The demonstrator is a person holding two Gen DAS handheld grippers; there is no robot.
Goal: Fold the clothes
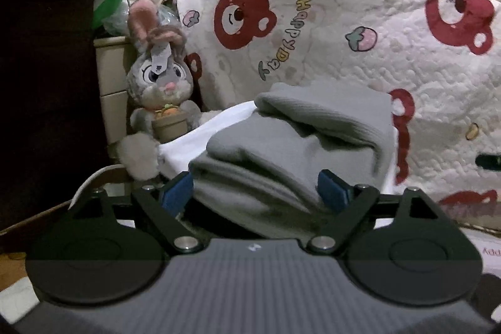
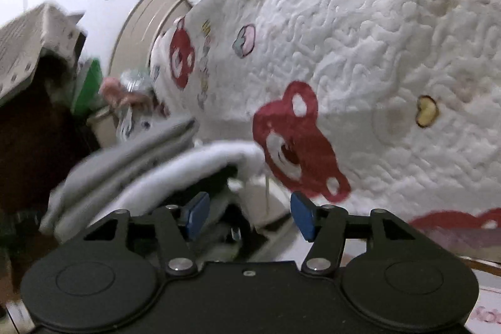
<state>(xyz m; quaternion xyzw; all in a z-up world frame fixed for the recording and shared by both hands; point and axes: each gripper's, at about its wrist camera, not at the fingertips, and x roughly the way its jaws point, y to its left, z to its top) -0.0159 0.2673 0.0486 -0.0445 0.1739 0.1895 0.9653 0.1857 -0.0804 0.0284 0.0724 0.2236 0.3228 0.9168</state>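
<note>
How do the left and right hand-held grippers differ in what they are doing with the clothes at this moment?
The left hand-held gripper has the folded grey garment bunched between its blue pads, whereas the right hand-held gripper has only open space between its pads. The left one points squarely at the pile; the right one is tilted, with the grey garment and a white garment off to its left. Both have blue pads on black linkages and face the bear-print quilt.
</note>
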